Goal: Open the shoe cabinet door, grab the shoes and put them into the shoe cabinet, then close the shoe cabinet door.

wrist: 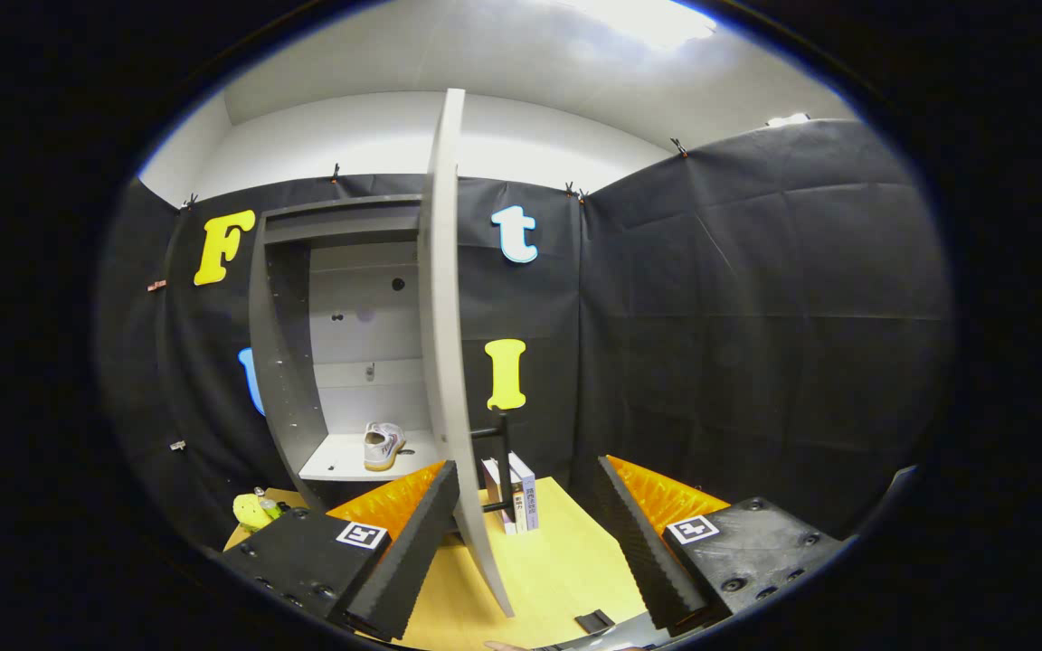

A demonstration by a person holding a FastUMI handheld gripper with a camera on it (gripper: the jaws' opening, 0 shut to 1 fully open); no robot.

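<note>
The grey shoe cabinet (290,362) stands against the booth wall with its door (445,362) swung wide, edge-on to me. A white shoe (383,445) rests on the bottom shelf (331,466) inside. My gripper (525,533) is open, its two black ribbed fingers (412,551) spread apart with nothing between them. The door's lower edge passes just inside the left finger, close to its tip; whether they touch I cannot tell. The cabinet's upper shelves look bare.
A yellow wooden table top (548,570) lies below the fingers. Books (521,497) stand upright in a black holder just beyond the door. A yellow-green soft toy (251,512) sits left of the cabinet's foot. A small black object (593,621) lies on the table near me.
</note>
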